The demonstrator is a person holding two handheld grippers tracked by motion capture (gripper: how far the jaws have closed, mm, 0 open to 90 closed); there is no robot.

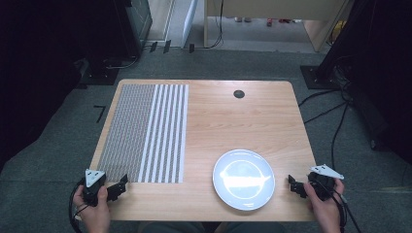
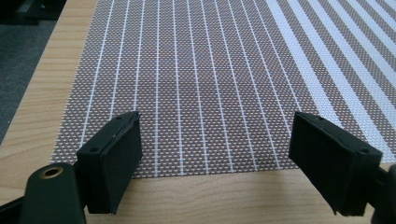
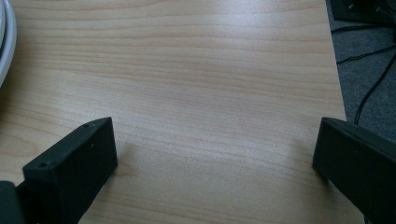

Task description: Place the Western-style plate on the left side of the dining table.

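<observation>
I see a wooden table (image 1: 228,126) on a grey carpet (image 1: 48,145), with dark stands and loose cables (image 1: 335,131) off its right side. A striped mat (image 1: 145,133) covers most of the table's left half, running from near the far edge almost to the near edge; its left part is finely lined, its right part has broad white bands. A white plate (image 1: 244,179) sits right of centre by the near edge, apart from the mat, with bare wood between them. A small dark round cap (image 1: 238,94) sits near the far edge, well away from both.

My left gripper (image 1: 118,187) rests at the near left corner, held in a hand (image 1: 92,206), and its jaws point toward the mat's near edge. In the left gripper view it (image 2: 215,158) is spread wide with nothing between the jaws, the mat's (image 2: 205,79) near edge lying just ahead.

My right gripper (image 1: 294,185) sits at the near right edge, just beside the plate but not touching it. In the right gripper view it (image 3: 215,163) is spread wide over bare wood, gripping nothing; the plate's (image 3: 5,51) rim shows at the left edge, and cables (image 3: 369,93) lie on the carpet beyond the table's edge.
</observation>
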